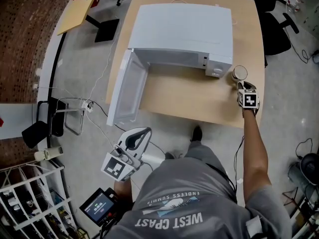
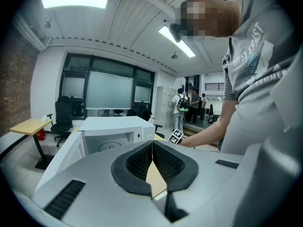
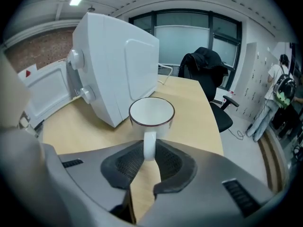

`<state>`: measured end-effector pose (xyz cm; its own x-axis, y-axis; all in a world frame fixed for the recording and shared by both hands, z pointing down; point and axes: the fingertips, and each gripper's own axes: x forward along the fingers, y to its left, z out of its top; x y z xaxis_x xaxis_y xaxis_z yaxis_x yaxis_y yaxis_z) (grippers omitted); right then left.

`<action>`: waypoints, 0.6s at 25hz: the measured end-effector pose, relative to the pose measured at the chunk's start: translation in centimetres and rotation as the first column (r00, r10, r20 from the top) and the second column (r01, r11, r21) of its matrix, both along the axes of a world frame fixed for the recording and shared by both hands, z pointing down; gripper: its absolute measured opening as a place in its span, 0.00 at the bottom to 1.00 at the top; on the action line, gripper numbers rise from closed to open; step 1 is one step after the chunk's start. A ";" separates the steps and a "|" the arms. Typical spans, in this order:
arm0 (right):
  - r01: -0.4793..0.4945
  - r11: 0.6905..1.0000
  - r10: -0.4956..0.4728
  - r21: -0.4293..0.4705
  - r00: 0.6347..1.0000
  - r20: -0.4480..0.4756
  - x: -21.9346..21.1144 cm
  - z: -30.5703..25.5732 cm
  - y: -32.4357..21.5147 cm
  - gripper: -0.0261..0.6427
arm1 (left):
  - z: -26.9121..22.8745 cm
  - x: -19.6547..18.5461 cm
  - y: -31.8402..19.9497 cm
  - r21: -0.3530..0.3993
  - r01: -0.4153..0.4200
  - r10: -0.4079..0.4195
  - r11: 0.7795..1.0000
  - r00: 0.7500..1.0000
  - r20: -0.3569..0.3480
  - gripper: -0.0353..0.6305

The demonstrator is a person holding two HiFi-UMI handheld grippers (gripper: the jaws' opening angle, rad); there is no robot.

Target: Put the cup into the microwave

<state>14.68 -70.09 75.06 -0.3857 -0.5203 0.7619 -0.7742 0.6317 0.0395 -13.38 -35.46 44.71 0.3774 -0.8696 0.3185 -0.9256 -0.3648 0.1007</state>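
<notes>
Cup (image 1: 239, 73) stands near table's (image 1: 199, 101) right edge, just beside microwave (image 1: 184, 29) front corner. Right gripper (image 3: 149, 156) narrow, pinching only the handle (image 3: 149, 144). Left gripper (image 2: 152, 145) closed, empty. Risk: cup swings on lift, clips oven front.

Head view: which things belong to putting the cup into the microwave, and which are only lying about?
Job: cup, microwave with open door, right gripper holding the cup.
Lying about: black chair, small yellow-topped table, power strip, wire shelf.
</notes>
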 end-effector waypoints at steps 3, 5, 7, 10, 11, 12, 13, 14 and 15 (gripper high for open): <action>0.001 1.000 -0.003 0.021 0.998 0.059 -0.3 -0.7 0.6 0.15 | 0.2 0.3 -0.1 0.000 -0.008 0.008 1.000 1.000 -0.003 0.08; 0.010 1.000 -0.013 0.024 0.995 0.100 -0.5 -1.2 1.6 0.16 | 0.2 0.3 -0.1 0.008 -0.013 0.013 1.000 1.000 -0.005 0.08; 0.015 1.000 -0.018 0.024 0.990 0.138 -0.6 -1.8 2.9 0.15 | 0.3 0.4 0.1 0.011 -0.015 0.015 1.000 1.000 -0.008 0.08; 0.019 0.999 -0.024 0.027 0.983 0.182 -0.8 -3.1 5.0 0.16 | 0.3 0.4 0.7 0.020 -0.017 0.017 1.000 1.000 -0.013 0.08; 0.023 0.999 -0.028 0.029 0.981 0.191 -0.9 -3.6 5.8 0.16 | 0.2 0.3 1.0 0.025 -0.017 0.018 1.000 1.000 -0.014 0.08; 0.026 0.999 -0.031 0.032 0.979 0.201 -1.1 -4.2 6.6 0.16 | 0.2 0.2 1.5 0.030 -0.018 0.018 0.999 1.000 -0.016 0.08; 0.028 0.999 -0.035 0.035 0.977 0.211 -1.4 -4.9 7.3 0.15 | 0.2 0.1 2.0 0.035 -0.018 0.019 0.999 1.000 -0.018 0.08; 0.030 0.999 -0.038 0.039 0.974 0.222 -1.7 -5.5 8.1 0.16 | 0.1 0.0 2.5 0.041 -0.018 0.019 0.999 1.000 -0.019 0.08; 0.031 0.999 -0.040 0.044 0.972 0.232 -2.1 -6.1 8.8 0.16 | 0.0 -0.2 3.1 0.047 -0.018 0.019 0.999 1.000 -0.021 0.08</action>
